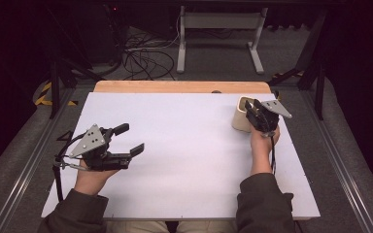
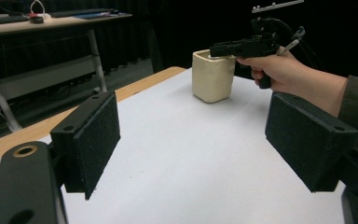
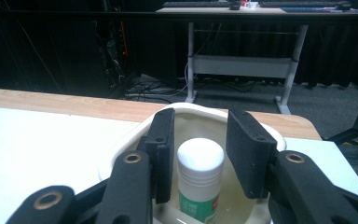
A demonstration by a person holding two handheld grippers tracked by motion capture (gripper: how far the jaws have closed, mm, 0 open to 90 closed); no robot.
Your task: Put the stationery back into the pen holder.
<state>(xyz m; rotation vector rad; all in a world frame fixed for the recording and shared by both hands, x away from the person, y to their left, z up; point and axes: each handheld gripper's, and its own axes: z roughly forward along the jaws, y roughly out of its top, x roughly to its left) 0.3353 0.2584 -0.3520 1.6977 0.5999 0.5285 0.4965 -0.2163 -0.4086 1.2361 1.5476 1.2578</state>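
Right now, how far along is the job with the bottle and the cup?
Done: the white bottle stands upright in the cream cup. In hand: the right gripper grips its cap; the left gripper hangs open. Left: lifting it out or letting go, I cannot tell which.

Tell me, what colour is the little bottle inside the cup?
White cap, with a green and white label on the bottle; clearest in the right gripper view.
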